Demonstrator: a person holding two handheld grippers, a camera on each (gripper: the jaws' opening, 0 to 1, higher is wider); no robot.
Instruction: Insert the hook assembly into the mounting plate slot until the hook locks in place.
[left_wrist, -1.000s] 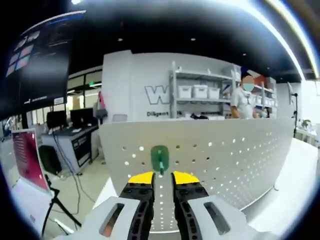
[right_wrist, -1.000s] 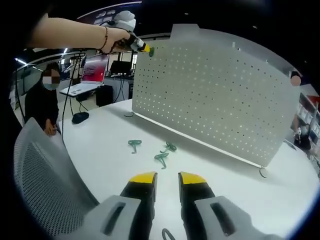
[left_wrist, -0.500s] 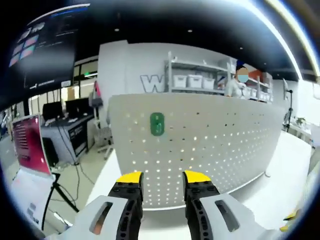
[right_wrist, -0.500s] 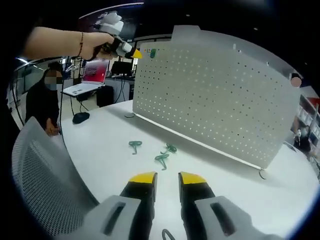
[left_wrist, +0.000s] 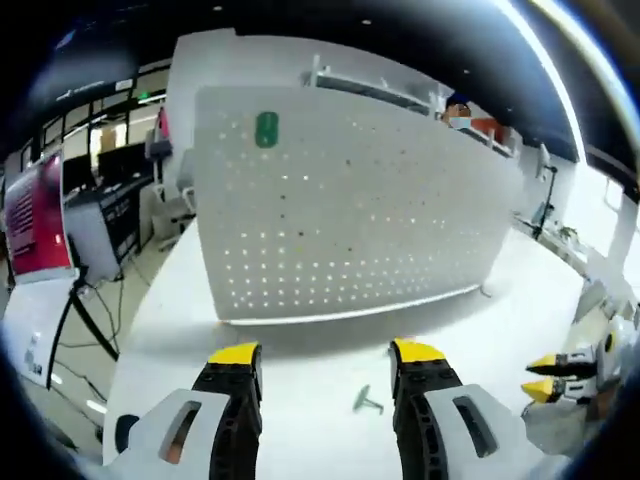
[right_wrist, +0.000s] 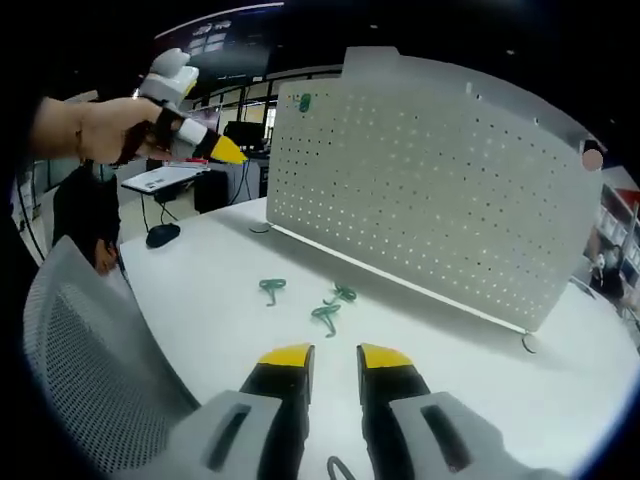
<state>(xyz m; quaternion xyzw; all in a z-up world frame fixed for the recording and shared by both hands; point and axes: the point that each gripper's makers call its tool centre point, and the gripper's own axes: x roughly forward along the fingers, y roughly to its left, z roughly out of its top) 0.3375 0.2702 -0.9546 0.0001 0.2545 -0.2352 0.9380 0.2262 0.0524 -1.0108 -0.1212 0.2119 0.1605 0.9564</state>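
Left gripper (left_wrist: 325, 355) withdrawn, fingers apart, green hook (left_wrist: 266, 129) upright on pegboard (left_wrist: 380, 220)

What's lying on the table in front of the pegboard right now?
In the right gripper view, three loose green hooks lie on the white table before the pegboard; a fourth is partly hidden between the right gripper jaws. One green hook sits mounted on the pegboard.
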